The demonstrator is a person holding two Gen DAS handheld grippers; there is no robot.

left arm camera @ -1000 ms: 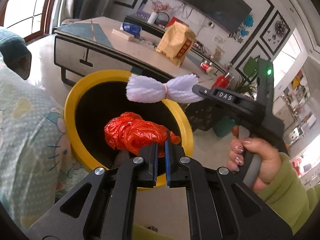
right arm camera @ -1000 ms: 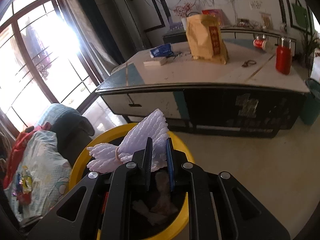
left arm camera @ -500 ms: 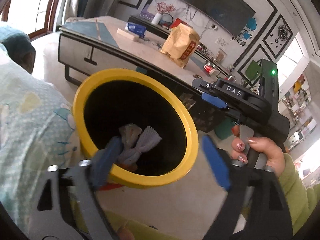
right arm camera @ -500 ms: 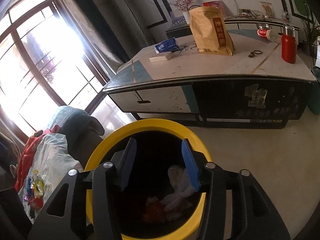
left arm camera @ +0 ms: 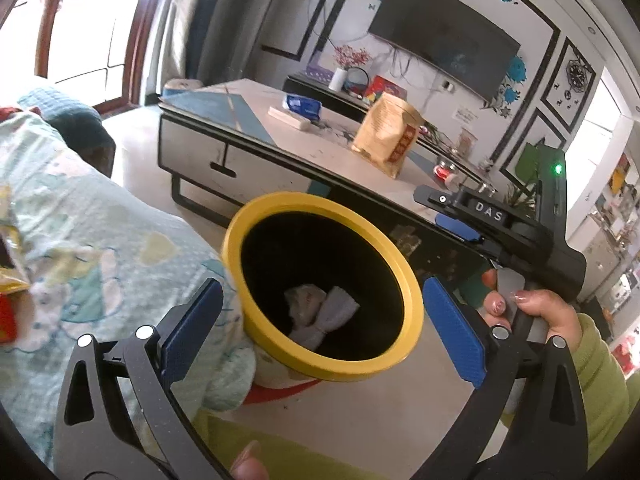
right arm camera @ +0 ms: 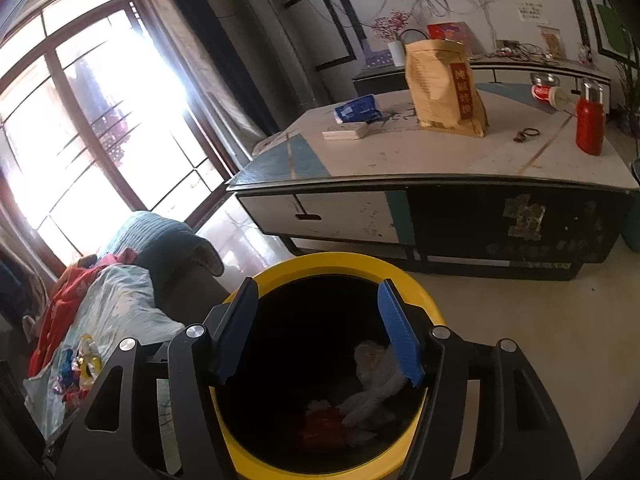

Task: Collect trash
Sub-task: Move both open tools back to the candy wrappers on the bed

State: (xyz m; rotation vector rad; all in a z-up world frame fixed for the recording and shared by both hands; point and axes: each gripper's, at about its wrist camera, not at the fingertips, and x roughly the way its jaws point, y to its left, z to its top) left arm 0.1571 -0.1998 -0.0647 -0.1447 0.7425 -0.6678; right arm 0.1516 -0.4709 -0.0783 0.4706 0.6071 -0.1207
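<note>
Both grippers hover above the yellow-rimmed bin, left gripper and right gripper jaws released, empty. White foam wrap lies inside; the desk stands behind the bin.

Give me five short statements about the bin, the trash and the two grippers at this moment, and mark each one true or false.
1. The left gripper is open and holds nothing. True.
2. The right gripper is clamped on the white foam net. False: it is open, and the white foam net lies inside the bin.
3. The bin has a yellow rim and a dark inside. True.
4. The red plastic bag lies on the floor beside the bin. False: it lies at the bottom of the bin.
5. The brown paper bag stands upright on the low table. True.
</note>
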